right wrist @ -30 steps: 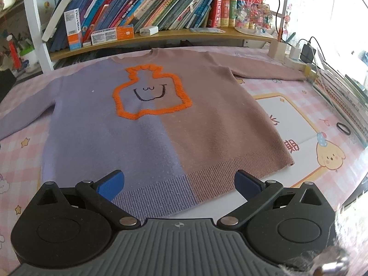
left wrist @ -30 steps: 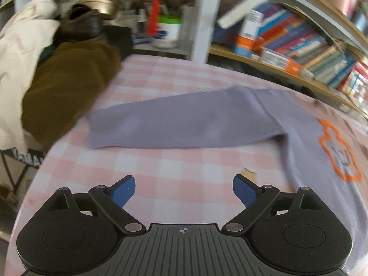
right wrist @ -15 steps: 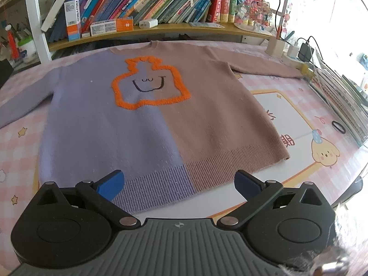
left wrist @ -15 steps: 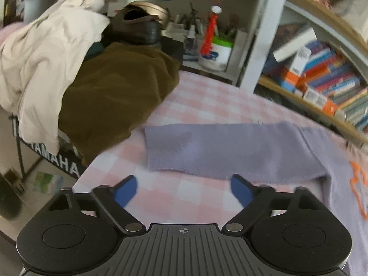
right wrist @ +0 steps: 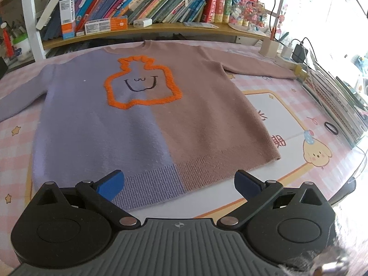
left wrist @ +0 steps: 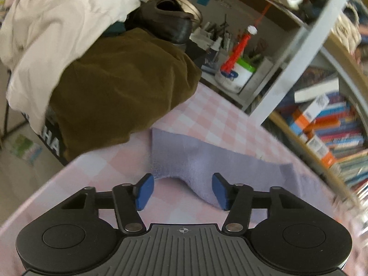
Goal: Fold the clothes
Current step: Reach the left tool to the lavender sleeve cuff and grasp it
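A sweater [right wrist: 142,119], half lilac and half dusty pink with an orange bottle outline, lies flat and face up on the pink checked table. Its lilac sleeve [left wrist: 207,163] stretches to the table's left end. My left gripper [left wrist: 181,189] is open, its blue pads on either side of the sleeve near the cuff, partly closed in. My right gripper [right wrist: 178,184] is open and empty, hovering just in front of the sweater's ribbed hem.
A pile of brown [left wrist: 119,87] and cream [left wrist: 53,30] clothes sits past the table's left end. Shelves of books [right wrist: 142,2] run behind the table. A white tub [left wrist: 237,73], cables and chargers [right wrist: 296,53] and a black hair tie [right wrist: 331,127] are nearby.
My left gripper has moved along the sleeve to its cuff end and its jaws have narrowed around it. My right gripper has drawn back slightly from the hem.
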A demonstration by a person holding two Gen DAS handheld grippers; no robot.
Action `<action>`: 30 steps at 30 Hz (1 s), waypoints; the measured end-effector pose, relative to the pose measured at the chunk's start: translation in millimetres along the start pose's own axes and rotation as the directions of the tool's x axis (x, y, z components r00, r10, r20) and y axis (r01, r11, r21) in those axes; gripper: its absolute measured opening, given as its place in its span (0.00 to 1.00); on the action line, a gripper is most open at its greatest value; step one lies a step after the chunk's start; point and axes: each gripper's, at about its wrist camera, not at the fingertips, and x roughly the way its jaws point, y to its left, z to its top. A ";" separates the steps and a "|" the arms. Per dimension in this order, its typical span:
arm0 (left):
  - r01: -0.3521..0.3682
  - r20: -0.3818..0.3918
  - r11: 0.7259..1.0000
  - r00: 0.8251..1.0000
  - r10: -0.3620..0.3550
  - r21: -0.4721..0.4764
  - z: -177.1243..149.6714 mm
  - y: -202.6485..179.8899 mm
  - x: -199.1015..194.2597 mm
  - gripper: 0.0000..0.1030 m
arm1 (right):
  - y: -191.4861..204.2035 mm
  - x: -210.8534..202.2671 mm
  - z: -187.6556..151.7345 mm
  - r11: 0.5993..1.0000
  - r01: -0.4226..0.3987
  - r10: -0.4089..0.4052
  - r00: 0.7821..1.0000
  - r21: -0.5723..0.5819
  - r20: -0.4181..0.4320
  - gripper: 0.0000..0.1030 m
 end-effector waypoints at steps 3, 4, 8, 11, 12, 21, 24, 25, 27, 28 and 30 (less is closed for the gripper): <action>0.028 -0.001 0.998 1.000 -0.028 -0.061 0.8 -2.8 8.3 0.40 | -1.5 -0.1 -0.8 1.000 0.008 -0.008 1.000 0.006 -0.003 1.00; 0.034 -0.001 0.996 0.999 -0.034 -0.077 0.8 -4.4 11.1 0.40 | -1.7 -0.2 -0.8 1.000 0.010 -0.010 1.000 0.007 -0.003 1.00; 0.026 0.010 0.991 1.000 -0.025 -0.129 4.5 -10.4 21.4 0.36 | -4.1 -1.3 -1.1 1.000 0.019 -0.019 1.000 0.011 0.000 1.00; -0.012 0.007 0.990 1.000 0.013 -0.140 4.5 -10.8 25.6 0.15 | -5.9 -0.6 -0.2 1.000 0.020 -0.020 1.000 0.012 0.003 1.00; -0.024 0.009 0.990 1.000 0.026 -0.138 4.1 -10.6 25.9 0.10 | -6.5 -0.3 0.1 1.000 0.020 -0.020 1.000 0.012 0.005 1.00; -0.055 0.013 0.994 0.998 0.056 -0.096 5.3 -20.2 22.5 0.03 | -10.9 2.0 2.9 1.000 0.010 -0.010 1.000 0.004 0.019 1.00; -0.029 0.045 0.997 0.998 0.032 -0.068 6.0 -32.3 12.2 0.03 | -14.3 4.2 5.3 1.000 -0.007 0.007 1.000 -0.002 0.028 1.00; -0.019 0.057 0.998 0.998 0.022 -0.056 6.1 -37.1 8.4 0.03 | -16.0 5.2 6.3 1.000 -0.012 0.012 0.999 -0.003 0.030 1.00; 0.000 0.082 0.999 0.997 0.003 -0.036 6.3 -49.0 0.3 0.03 | -21.2 8.8 8.3 1.000 -0.024 0.024 0.999 -0.002 0.029 1.00; 0.009 0.094 1.000 0.996 -0.007 -0.026 6.4 -55.2 -4.1 0.03 | -23.5 10.7 9.3 1.000 -0.031 0.032 0.999 -0.002 0.029 1.00; 0.028 0.119 1.000 0.993 -0.027 -0.006 6.0 -68.9 -13.0 0.03 | -28.8 14.8 12.6 0.999 -0.050 0.050 0.998 -0.007 0.032 1.00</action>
